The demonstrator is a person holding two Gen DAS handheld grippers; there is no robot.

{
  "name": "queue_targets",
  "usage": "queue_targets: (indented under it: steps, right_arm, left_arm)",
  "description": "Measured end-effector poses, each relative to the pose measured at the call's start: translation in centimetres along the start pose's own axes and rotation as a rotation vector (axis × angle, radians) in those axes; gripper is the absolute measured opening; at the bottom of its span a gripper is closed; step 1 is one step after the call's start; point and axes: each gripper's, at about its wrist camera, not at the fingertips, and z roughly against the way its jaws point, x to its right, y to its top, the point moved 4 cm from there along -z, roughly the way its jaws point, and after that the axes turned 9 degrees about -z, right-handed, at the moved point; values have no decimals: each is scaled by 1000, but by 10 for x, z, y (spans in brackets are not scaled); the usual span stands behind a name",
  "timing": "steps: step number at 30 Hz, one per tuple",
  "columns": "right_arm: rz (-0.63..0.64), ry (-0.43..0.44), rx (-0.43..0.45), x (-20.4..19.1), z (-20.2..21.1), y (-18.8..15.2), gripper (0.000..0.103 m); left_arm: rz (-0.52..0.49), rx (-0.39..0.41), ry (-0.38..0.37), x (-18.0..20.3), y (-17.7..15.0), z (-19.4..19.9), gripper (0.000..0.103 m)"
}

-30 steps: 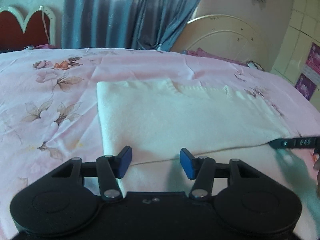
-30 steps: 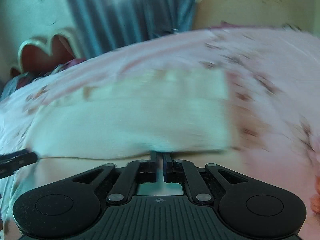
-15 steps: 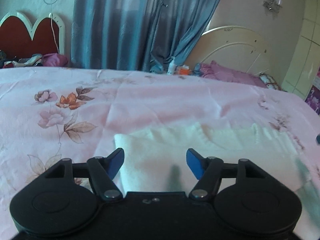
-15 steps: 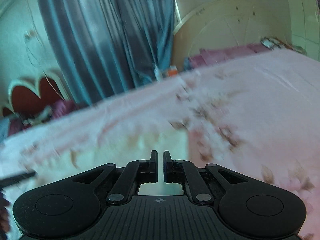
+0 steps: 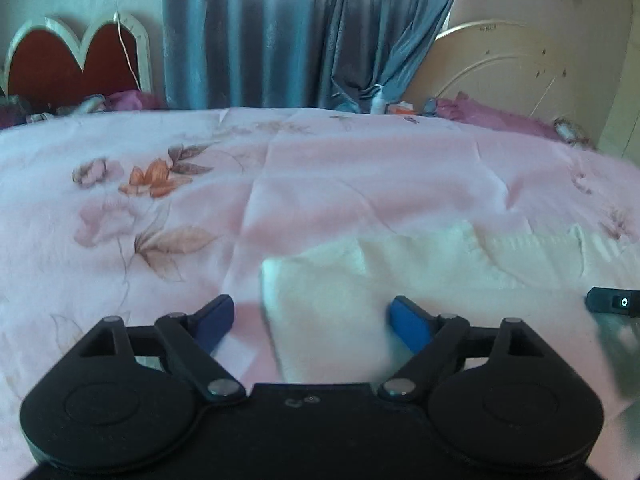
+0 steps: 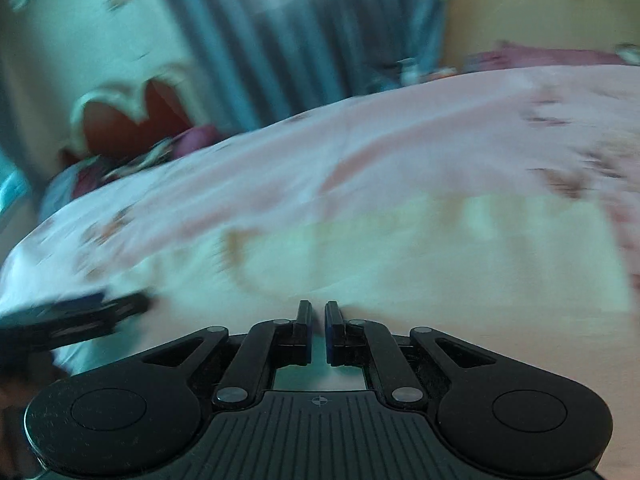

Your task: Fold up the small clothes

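- The cream-white garment point(image 5: 400, 280) lies flat on the bed's pink floral sheet point(image 5: 320, 168), folded into a broad strip; in the left wrist view it runs from the lower middle out toward 3 o'clock.
- Its near left corner sits between the blue pads of the left gripper point(image 5: 310, 318).
- The left gripper's jaws are opening and stand wide apart; the left pad is over bare sheet, just clear of the cloth's edge, and the right pad is over the cloth. Neither pad pinches the fabric.
- The tip of the right gripper point(image 6: 318, 320) shows in the left wrist view as a dark piece at 3 o'clock, beside the garment's near edge.
- The right wrist view is blurred. There the garment fills the middle and spreads toward 3 o'clock, with a curved seam or neckline faintly visible at its left part.
- The right gripper's jaws are together, with only a thin slit between the pads; they sit at the garment's near edge, and I cannot tell whether any fabric is caught in them.
- At 9 o'clock in the right wrist view, the left gripper appears as a dark blurred shape over the cloth's left end.
- Beyond the bed, at 12 o'clock, hang blue curtains point(image 5: 280, 32); a red heart-shaped headboard point(image 5: 72, 60) stands at 10 o'clock.
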Motion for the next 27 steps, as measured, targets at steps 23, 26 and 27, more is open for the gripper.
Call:
queue_targets:
  steps: [23, 26, 27]
  right_arm:
    - [191, -123, 53, 16, 66, -39, 63]
    - [225, -84, 26, -9, 58, -48, 57]
    - [239, -111, 16, -12, 55, -52, 54]
  left_arm:
    - [-108, 104, -27, 95, -31, 81, 79]
    - [-152, 105, -74, 128, -27, 79, 77]
    - [-173, 95, -59, 135, -28, 76, 73]
